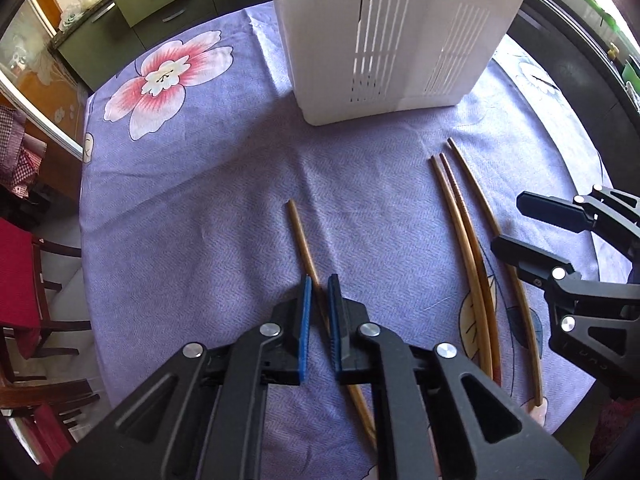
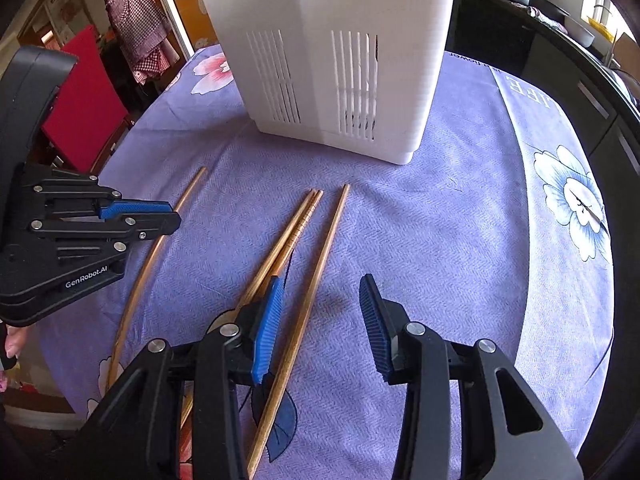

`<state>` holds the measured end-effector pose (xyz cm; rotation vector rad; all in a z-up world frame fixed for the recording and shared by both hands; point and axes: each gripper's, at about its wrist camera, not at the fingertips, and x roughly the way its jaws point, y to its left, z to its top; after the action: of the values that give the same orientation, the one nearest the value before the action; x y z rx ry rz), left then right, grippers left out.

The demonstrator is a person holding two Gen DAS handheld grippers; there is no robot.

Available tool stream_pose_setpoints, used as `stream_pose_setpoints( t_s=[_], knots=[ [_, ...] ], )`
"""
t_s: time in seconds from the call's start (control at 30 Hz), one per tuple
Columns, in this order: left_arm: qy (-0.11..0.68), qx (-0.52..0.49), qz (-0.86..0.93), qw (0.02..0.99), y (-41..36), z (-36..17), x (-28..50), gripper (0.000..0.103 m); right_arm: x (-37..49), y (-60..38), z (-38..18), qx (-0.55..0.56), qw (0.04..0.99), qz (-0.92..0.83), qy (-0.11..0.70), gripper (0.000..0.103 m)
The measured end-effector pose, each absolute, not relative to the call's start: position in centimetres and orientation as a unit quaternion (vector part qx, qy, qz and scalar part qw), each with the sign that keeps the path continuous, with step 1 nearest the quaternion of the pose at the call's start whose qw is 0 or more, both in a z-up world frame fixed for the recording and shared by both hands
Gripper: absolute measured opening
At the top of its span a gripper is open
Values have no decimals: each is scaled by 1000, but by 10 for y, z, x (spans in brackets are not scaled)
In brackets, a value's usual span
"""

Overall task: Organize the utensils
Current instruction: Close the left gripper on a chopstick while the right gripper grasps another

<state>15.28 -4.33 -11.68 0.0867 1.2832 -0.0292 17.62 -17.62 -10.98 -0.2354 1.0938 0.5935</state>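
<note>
In the left wrist view we see our left hand-held gripper (image 1: 319, 300) at the lower centre of the frame, its blue pads (image 1: 305, 328) drawn close with only a narrow gap between them. A single chopstick (image 1: 303, 236) runs up through that gap toward the middle of the frame; the pads sit on either side of it, but we cannot tell whether they actually press on it. To the right of centre lie three more chopsticks (image 1: 460, 216): two lie touching each other along their length, and the third lies just beside them on the right. All rest on the table (image 1: 200, 184), which is covered in a purple cloth with a pink flower at the upper left. A white slotted utensil holder (image 1: 384, 40) stands upright at the top centre, apart from the chopstick tips.

In the right wrist view our right hand-held gripper (image 2: 320, 300) fills the lower centre, its fingers spread wide and holding nothing. The rightmost chopstick (image 2: 320, 264) passes between the spread fingers, close to the left pad (image 2: 268, 324), while the touching pair (image 2: 296, 224) lies just left of that pad. The left hand-held gripper (image 2: 176, 216) appears at the left edge over the lone chopstick (image 2: 188, 192). The utensil holder (image 2: 336, 52) stands at the top centre here as well.
</note>
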Motion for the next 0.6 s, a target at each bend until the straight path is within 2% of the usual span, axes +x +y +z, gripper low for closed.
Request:
stream_pose_setpoints(
  t_s=[0.2,0.27,0.3,0.37,0.43,0.53,0.6],
  knots=[
    [598,24,-10,801,-31,-120,155,9,181,-165,-115,-132,809,262,510,34],
    [600,11,-7,800,-28,-120,156,12,185,-162,-115,-134,810,258,510,33],
    [601,8,-7,799,-26,-121,157,15,185,-160,-115,-136,810,257,510,32],
    [603,0,-23,797,-27,-122,157,38,185,-157,-115,-139,807,260,511,28],
    [602,16,-26,798,-36,-123,156,45,185,-155,-115,-141,804,265,514,17],
    [599,18,-18,800,-40,-123,156,45,189,-156,-114,-134,797,271,522,10],
    [601,7,-17,799,-35,-122,157,38,192,-160,-114,-125,794,274,528,9]
  ],
)
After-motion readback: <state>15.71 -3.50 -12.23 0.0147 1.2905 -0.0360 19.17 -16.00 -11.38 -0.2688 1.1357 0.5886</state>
